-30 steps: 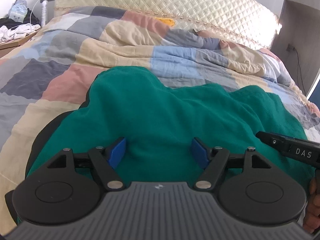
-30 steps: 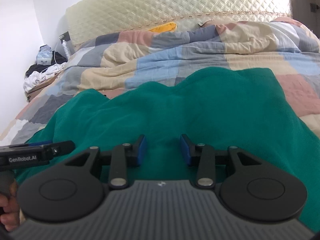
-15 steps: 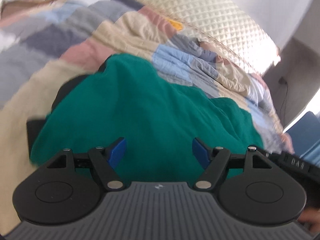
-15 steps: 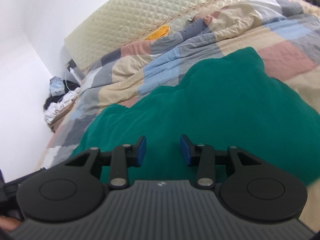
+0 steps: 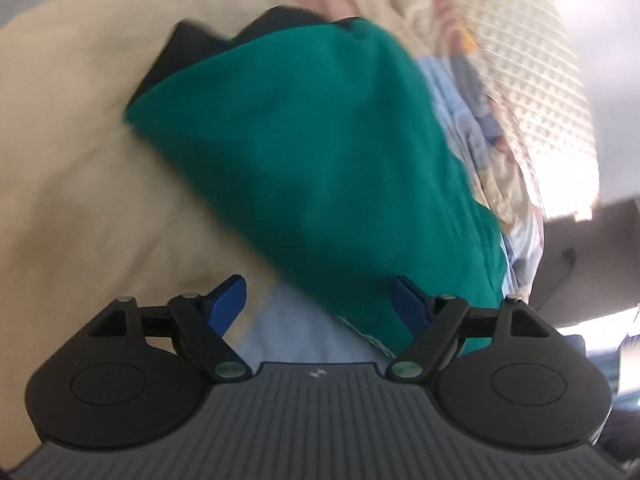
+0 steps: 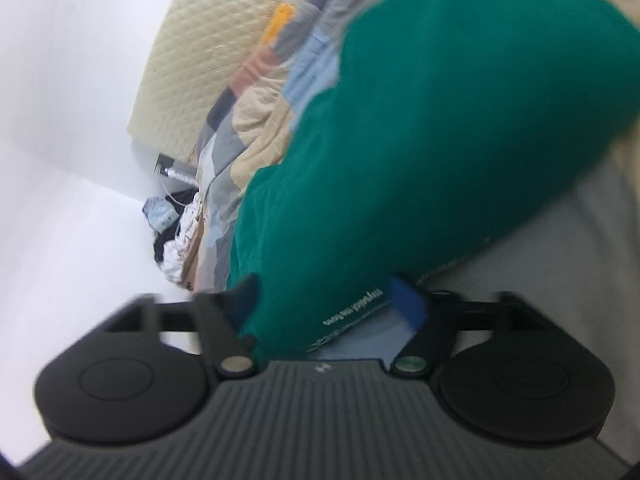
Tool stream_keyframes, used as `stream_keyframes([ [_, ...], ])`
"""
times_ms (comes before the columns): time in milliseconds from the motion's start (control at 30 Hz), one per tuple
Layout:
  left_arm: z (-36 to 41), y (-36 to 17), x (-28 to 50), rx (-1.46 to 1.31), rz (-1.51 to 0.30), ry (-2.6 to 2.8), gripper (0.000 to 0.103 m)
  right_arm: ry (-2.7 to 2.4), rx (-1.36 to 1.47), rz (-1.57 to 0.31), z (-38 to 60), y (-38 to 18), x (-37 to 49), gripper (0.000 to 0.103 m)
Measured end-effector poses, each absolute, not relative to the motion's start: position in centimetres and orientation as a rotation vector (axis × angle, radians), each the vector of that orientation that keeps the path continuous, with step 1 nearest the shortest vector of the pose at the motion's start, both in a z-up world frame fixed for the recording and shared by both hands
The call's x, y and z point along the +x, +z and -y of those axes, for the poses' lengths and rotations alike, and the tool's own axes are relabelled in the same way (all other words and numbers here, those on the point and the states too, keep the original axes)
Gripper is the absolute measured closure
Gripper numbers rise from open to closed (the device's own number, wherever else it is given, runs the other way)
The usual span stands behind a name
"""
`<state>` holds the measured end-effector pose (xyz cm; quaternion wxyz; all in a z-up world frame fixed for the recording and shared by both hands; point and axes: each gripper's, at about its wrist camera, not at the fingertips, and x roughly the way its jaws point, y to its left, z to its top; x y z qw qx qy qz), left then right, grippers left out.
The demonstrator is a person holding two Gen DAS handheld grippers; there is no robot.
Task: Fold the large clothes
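left wrist view shows the soft green fleece garment (image 5: 320, 168) lying rumpled on the patchwork quilt (image 5: 80, 160), limp, best taken by its near hem, over black fabric (image 5: 188, 52) unseen from the right. left gripper (image 5: 318, 298) gapes empty. right gripper (image 6: 334, 304), just opened, straddles the printed hem unpressed; only its view shows the cluttered nightstand (image 6: 176, 220).

Bed with cream quilted padded headboard (image 6: 200, 60). Rumpled patchwork quilt (image 5: 76, 152) in cream, blue, grey, pink squares covers it. Large teal-green fleece garment (image 5: 320, 168) lies on quilt, over a black fabric piece (image 5: 184, 50) showing at its far edge. Frames blurred.
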<state>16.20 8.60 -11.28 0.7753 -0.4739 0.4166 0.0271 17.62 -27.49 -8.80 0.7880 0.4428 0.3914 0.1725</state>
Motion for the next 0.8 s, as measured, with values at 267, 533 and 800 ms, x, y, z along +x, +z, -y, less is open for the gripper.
stream_keyframes([
  [267, -10.2, -14.4, 16.5, -1.261, -0.809, 0.066, 0.009, 0.277, 1.147, -0.942, 28.0, -13.6, 19.2, 0.013],
  [533, -10.9, -15.7, 17.7, -1.332, -0.706, 0.075, 0.011, 0.151, 1.33, -0.757, 30.6, -13.8, 18.5, 0.012],
  [800, -9.7, -15.4, 19.8, -1.202, -0.685, 0.096, 0.029, 0.094, 1.313, -0.705, 30.7, -14.7, 18.7, 0.033],
])
